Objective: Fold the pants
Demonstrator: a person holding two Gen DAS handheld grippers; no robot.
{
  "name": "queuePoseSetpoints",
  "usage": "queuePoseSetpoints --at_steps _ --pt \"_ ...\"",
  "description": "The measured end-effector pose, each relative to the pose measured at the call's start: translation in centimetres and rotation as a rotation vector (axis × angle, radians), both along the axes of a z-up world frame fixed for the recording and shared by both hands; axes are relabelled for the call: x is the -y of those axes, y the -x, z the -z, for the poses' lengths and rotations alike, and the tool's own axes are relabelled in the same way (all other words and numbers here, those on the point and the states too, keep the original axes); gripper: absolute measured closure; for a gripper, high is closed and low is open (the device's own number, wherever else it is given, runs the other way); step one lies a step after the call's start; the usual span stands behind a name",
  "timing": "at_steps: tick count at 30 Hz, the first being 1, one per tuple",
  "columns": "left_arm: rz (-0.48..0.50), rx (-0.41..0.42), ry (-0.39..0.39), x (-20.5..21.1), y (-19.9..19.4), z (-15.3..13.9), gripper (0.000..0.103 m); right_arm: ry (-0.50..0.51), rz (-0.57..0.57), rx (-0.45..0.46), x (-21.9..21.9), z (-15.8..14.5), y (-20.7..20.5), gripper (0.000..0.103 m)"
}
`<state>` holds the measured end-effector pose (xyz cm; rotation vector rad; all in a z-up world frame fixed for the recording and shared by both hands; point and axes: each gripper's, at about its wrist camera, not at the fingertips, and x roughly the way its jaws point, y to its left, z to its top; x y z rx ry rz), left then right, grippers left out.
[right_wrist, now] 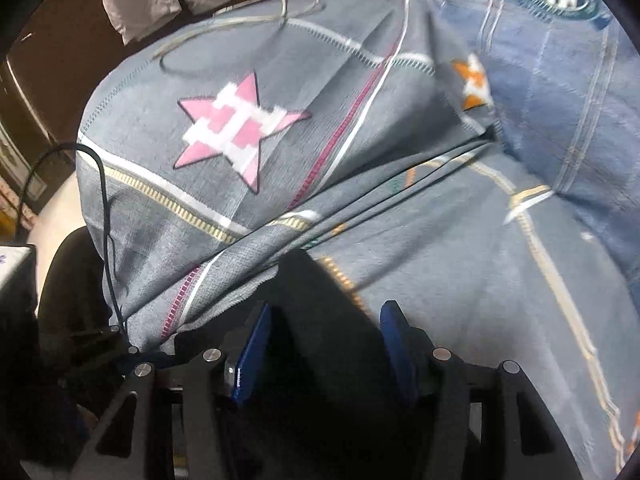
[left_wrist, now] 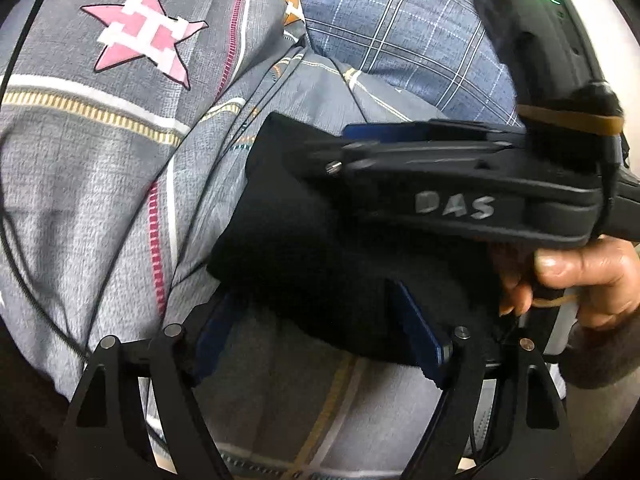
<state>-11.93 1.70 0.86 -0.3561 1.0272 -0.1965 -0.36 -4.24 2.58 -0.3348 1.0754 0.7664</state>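
The black pants [left_wrist: 304, 248] lie bunched on a grey patterned bedspread [left_wrist: 80, 184]. My left gripper [left_wrist: 316, 320] is open, its blue pads [left_wrist: 420, 332] straddling the near edge of the pants. My right gripper [left_wrist: 340, 148] comes in from the right over the top of the pants, held by a hand [left_wrist: 580, 276]. In the right wrist view the right gripper [right_wrist: 324, 320] is open, with a fold of the black pants [right_wrist: 316, 320] lying between its blue pads [right_wrist: 252, 356]. Whether the pads touch the cloth is unclear.
The bedspread has a pink star patch [right_wrist: 236, 128] and stripes. A blue checked pillow [left_wrist: 400, 28] lies at the back right. Black cables [left_wrist: 36, 280] run across the bed's left side. A wire hanger [right_wrist: 240, 20] lies at the far edge.
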Motion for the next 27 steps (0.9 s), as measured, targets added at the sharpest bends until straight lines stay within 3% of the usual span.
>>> queuePoseSetpoints --at_steps 2,5,8,12,17,19,21,24,27 --pt "0.001 0.018 -0.004 0.1 -0.2 0.0 0.022 -0.026 0.009 -0.008 0.0 0.5 -0.1 0.050" --pt "0.009 0.043 0.024 0.1 -0.5 -0.1 0.022 -0.089 0.056 0.004 1.0 0.5 -0.1 0.073" --pt "0.035 0.102 0.131 0.0 -0.7 -1.2 0.043 -0.164 0.087 0.027 2.4 -0.6 0.6 0.088" --pt "0.127 0.255 0.106 1.8 0.5 -5.5 0.057 -0.266 0.133 0.114 5.2 -4.8 2.1 0.092" --pt "0.294 0.380 0.095 6.5 1.8 -10.1 0.057 -0.383 0.267 0.239 12.7 -10.7 5.3 0.093" --pt "0.388 0.409 0.093 9.4 2.4 -11.1 0.057 -0.398 0.330 0.274 15.7 -11.7 7.0 0.094" --pt "0.477 0.413 0.072 12.4 2.8 -11.2 0.057 -0.423 0.391 0.284 18.5 -11.9 8.3 0.100" --pt "0.597 0.369 0.048 17.0 2.6 -9.0 0.057 -0.428 0.516 0.278 22.9 -10.7 10.4 0.100" --pt "0.644 0.250 0.031 19.6 1.6 -6.0 0.058 -0.395 0.634 0.257 26.0 -9.1 12.2 0.100"
